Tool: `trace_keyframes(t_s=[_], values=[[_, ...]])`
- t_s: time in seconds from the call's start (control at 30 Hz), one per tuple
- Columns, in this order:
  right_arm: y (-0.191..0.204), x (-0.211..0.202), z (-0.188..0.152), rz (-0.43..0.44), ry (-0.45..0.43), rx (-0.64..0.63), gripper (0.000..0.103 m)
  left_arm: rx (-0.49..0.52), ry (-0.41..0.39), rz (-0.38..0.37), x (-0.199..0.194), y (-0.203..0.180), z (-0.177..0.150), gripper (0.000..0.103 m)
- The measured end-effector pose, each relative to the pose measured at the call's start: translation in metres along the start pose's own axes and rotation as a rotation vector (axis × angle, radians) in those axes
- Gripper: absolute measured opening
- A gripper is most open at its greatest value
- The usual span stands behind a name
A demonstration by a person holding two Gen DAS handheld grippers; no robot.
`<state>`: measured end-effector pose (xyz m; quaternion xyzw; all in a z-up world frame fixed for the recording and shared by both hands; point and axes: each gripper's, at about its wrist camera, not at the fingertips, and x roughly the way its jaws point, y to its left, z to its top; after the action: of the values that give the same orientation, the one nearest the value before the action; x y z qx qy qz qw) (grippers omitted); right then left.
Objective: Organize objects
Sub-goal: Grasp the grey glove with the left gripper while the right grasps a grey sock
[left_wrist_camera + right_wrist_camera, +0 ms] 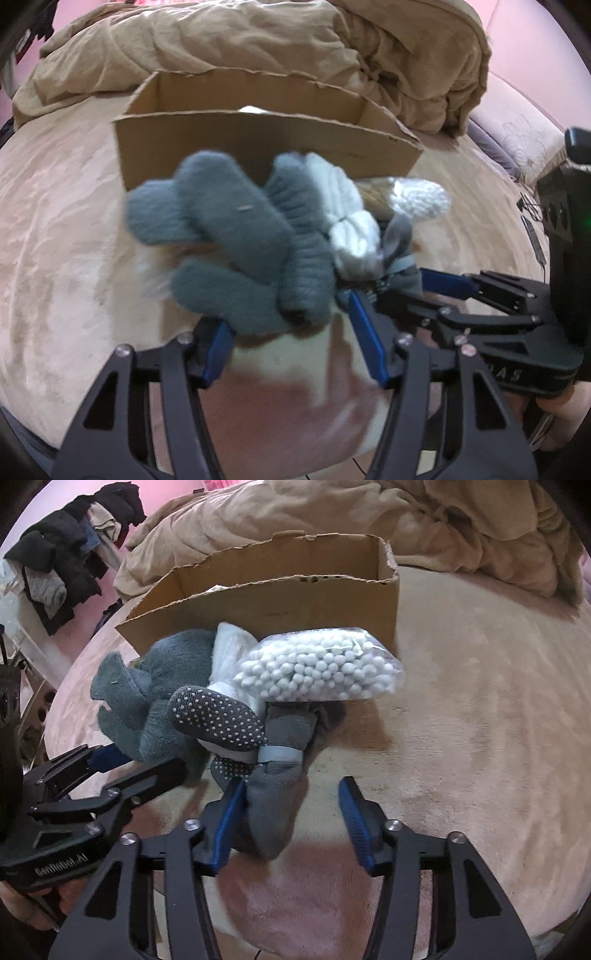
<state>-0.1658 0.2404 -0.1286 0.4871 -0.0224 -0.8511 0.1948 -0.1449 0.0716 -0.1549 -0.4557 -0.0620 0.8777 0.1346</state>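
A heap of fuzzy grey-blue socks (236, 243) with a white sock (340, 195) lies on the bed in front of an open cardboard box (258, 140). My left gripper (291, 343) is open, its blue fingers either side of the near end of the heap. In the right wrist view the same heap (162, 701) includes a dotted-sole grey sock (218, 716) and a grey sock with a pale band (280, 771). A clear bag of white beads (321, 668) leans on the box (280, 602). My right gripper (291, 812) is open around the banded sock's end.
A rumpled tan duvet (229, 40) fills the bed behind the box. A pile of dark clothes (74, 546) sits on a stand at far left in the right wrist view. The pinkish plush bed cover (480, 709) stretches to the right. Each gripper shows in the other's view.
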Motion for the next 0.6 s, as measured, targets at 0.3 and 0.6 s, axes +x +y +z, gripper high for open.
trace_keyframes(t_s=[0.3,0.6], values=[[-0.004,-0.008,-0.006,0.081,-0.025,0.0,0.02,0.022,-0.027,0.038,0.007,-0.008,0.008,0.036],[-0.005,-0.035,-0.016,0.086,-0.049,0.027,0.015,0.038,-0.082,0.028,-0.026,-0.016,0.002,0.027]])
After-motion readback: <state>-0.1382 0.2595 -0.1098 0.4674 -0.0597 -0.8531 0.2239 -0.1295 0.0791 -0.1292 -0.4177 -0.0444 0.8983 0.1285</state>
